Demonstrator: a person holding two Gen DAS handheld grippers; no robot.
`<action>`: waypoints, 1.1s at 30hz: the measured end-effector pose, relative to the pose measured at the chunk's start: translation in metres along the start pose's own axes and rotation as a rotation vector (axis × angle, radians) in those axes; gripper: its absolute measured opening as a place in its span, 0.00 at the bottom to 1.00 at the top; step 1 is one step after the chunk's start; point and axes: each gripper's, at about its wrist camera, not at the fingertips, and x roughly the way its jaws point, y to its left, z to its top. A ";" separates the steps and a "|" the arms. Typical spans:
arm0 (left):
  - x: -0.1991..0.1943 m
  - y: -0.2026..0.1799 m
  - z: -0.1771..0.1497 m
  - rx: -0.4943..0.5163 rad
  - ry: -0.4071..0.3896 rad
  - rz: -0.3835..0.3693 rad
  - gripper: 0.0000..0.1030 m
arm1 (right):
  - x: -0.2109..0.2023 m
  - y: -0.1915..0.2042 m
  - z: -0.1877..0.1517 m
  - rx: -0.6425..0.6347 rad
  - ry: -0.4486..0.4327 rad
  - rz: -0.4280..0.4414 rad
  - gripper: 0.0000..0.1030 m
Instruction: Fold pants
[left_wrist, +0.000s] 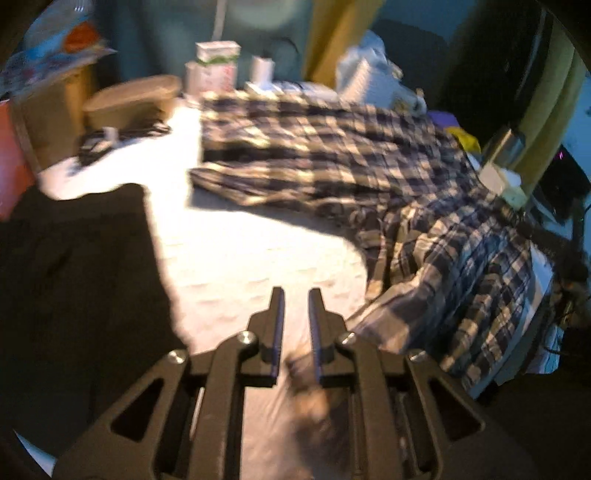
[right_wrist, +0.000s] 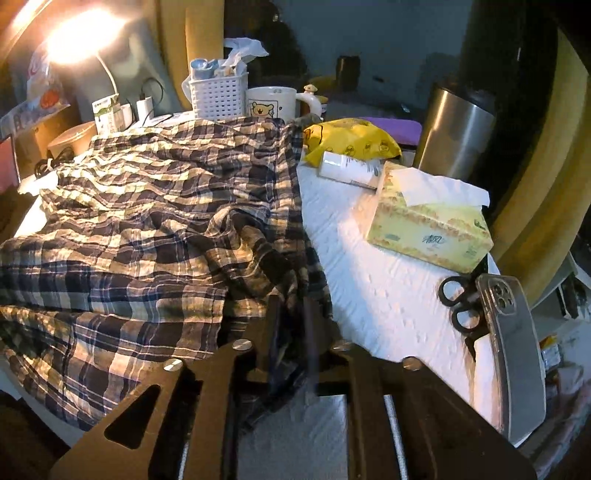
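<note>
on the white table, both hand-held grippers (left_wrist: 296, 295) (right_wrist: 291, 306) stand apart near plaid pants (right_wrist: 147, 221); tissue box (right_wrist: 428, 229) writing unreadable.

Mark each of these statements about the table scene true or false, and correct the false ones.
1. The pants are plaid. True.
2. The left gripper clamps a fold of the pants. False: its jaws stand apart over the bare white table cover, nothing between them.
3. A tissue box sits right of the pants. True.
4. The scissors lie on top of the pants. False: they lie by the phone at the table's right edge.
5. The mug shows a bear picture. True.
</note>
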 end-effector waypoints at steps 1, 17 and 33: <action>0.013 -0.003 0.003 0.007 0.024 0.009 0.14 | -0.001 -0.001 0.001 0.004 -0.007 -0.002 0.29; 0.037 -0.069 -0.005 0.076 0.101 -0.018 0.15 | 0.020 -0.006 0.011 0.022 0.008 0.041 0.38; 0.039 -0.063 -0.008 0.102 0.018 0.089 0.11 | 0.025 -0.008 0.009 0.047 0.004 0.066 0.38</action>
